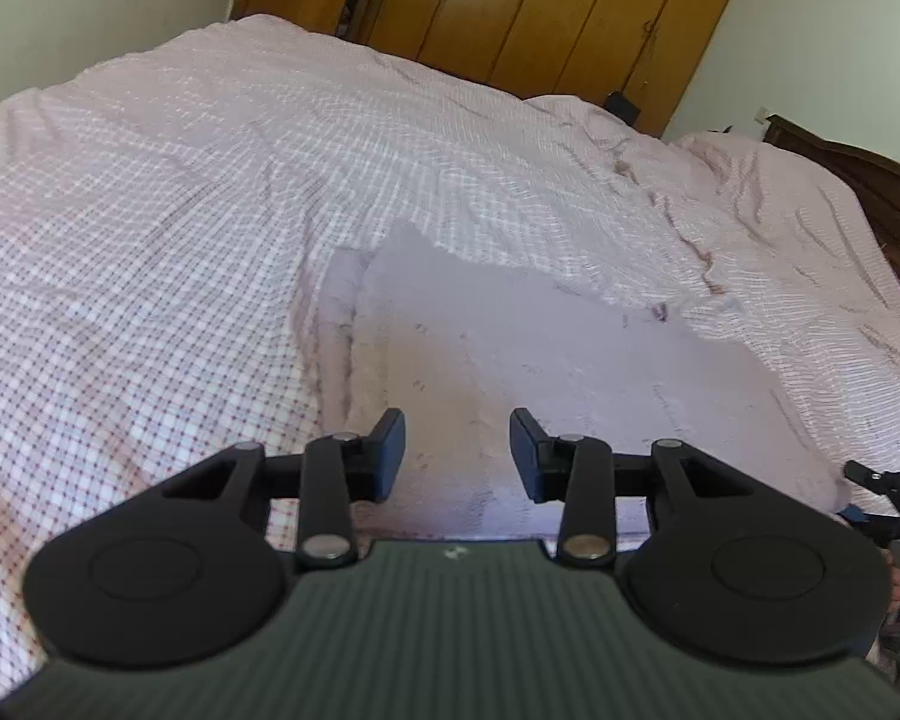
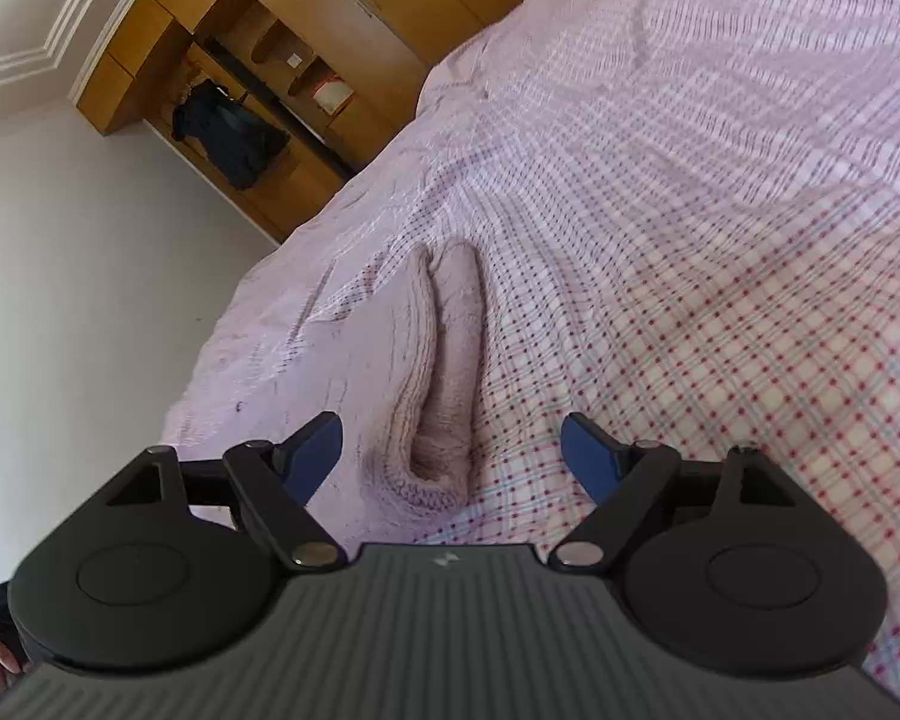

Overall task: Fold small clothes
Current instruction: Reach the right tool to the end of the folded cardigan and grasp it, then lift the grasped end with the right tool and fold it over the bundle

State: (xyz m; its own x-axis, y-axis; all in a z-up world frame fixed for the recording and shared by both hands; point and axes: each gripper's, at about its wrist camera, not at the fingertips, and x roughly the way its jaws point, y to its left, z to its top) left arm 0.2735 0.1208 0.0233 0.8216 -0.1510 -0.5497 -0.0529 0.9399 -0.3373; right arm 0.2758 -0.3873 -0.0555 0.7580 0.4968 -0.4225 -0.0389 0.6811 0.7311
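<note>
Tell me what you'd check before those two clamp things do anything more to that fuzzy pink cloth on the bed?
1. Left hand-held gripper open: ok, jaws apart, nothing between them.
2. Right hand-held gripper open: ok, jaws spread wide.
3. Pink garment already folded: ok, the right wrist view shows a doubled edge.
4. Garment resting on the checked bedspread: ok.
5. Fold neat and square: cannot tell, its far side is hidden.
6. More clothes waiting: cannot tell, none in view.
</note>
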